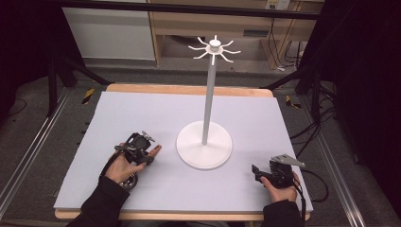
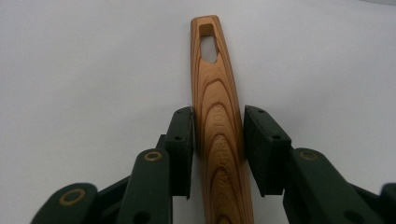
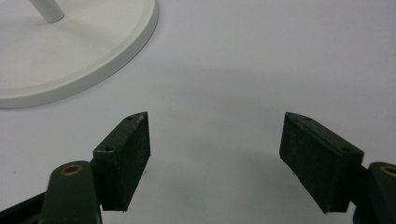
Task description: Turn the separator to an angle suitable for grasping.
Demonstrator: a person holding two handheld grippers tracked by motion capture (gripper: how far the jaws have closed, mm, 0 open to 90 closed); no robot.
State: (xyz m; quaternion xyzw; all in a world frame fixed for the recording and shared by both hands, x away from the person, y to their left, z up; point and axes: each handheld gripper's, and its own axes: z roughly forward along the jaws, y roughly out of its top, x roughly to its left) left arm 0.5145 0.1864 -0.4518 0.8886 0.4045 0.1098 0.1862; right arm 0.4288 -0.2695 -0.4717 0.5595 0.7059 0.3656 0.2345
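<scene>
My left gripper (image 2: 218, 140) clamps a grained wooden handle (image 2: 217, 93); my right gripper (image 3: 215, 154) gapes over smooth matte tabletop (image 3: 261, 56).

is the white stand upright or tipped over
Upright. In the high view the white stand has its round base flat on the table, with the pole rising straight to the hook arms on top.

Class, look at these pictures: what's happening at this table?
A person holds a gripper in each hand. The left gripper has its fingers against both sides of a wooden handle with a slot at its far end, lying on the table. The right gripper rests open, holding nothing, beside a white stand with bare hooks on top.
</scene>
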